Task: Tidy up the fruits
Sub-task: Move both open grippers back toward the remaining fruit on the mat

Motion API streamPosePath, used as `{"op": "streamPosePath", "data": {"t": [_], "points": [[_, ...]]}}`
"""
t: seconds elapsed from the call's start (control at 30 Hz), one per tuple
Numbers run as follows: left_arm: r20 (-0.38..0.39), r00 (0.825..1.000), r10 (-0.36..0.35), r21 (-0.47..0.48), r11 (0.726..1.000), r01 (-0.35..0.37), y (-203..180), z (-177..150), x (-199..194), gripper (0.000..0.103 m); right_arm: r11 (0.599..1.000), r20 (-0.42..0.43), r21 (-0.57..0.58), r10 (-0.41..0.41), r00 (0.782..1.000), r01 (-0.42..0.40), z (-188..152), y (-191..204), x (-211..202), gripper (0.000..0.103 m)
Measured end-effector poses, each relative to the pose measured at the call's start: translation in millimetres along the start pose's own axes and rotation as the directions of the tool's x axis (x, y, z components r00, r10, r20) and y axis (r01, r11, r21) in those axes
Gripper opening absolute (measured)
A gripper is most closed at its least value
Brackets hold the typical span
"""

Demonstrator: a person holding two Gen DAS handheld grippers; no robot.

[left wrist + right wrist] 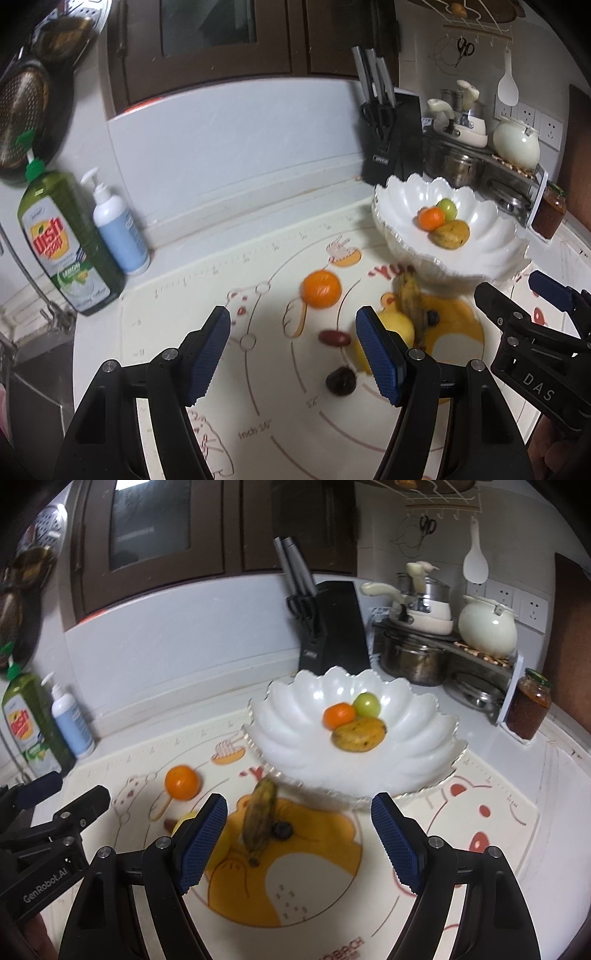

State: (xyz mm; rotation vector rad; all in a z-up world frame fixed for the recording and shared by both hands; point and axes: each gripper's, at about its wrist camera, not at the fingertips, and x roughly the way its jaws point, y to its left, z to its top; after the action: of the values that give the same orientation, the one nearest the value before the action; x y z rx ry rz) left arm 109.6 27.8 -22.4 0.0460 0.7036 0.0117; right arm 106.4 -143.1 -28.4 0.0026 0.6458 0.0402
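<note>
printed mat, white bowl, kitchen counter

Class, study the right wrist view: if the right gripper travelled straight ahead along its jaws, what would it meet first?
Most likely the white scalloped bowl: its near rim sits straight ahead between the open jaws of the right gripper. The banana lies lower and toward the left jaw, so it would probably be passed, though depth is hard to judge here.

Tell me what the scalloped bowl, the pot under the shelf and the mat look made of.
Bowl: glossy white, probably glazed ceramic or opaque glass; it shows bright highlights and a thin clear-looking rim.
Pot: metal, likely stainless steel; grey, shiny, with streaky reflections.
Mat: looks like a soft silicone or plastic sheet; matte, flat, with printed cartoon bears and ruler marks. The exact material is uncertain.
</note>
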Motion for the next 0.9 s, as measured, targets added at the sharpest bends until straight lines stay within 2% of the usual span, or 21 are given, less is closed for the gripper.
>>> {"op": "streamPosePath", "data": {"t": [0.17,0.4,0.73,0.9], "points": [[-0.036,0.999,0.004,0.007,1.0,-0.003,1,-19,11,0.07,0.999,-0.023,-0.034,0.015,1.0,-0.016,-14,9,7,0.081],[-0.084,0.996,-0.005,0.04,0.999,0.008,-6,-39,26,0.069,0.99,-0.083,-0.107,0.079,0.993,-0.088,-29,19,22,0.081],[-0.138,0.989,-0.051,0.068,0.996,0.061,-17,-51,40,0.068,0.979,-0.124,-0.138,0.132,0.984,-0.148,-30,17,34,0.081],[-0.152,0.985,-0.079,0.062,0.994,0.089,-23,-53,45,0.068,0.966,-0.158,-0.148,0.187,0.97,-0.21,-29,22,40,0.081]]}}
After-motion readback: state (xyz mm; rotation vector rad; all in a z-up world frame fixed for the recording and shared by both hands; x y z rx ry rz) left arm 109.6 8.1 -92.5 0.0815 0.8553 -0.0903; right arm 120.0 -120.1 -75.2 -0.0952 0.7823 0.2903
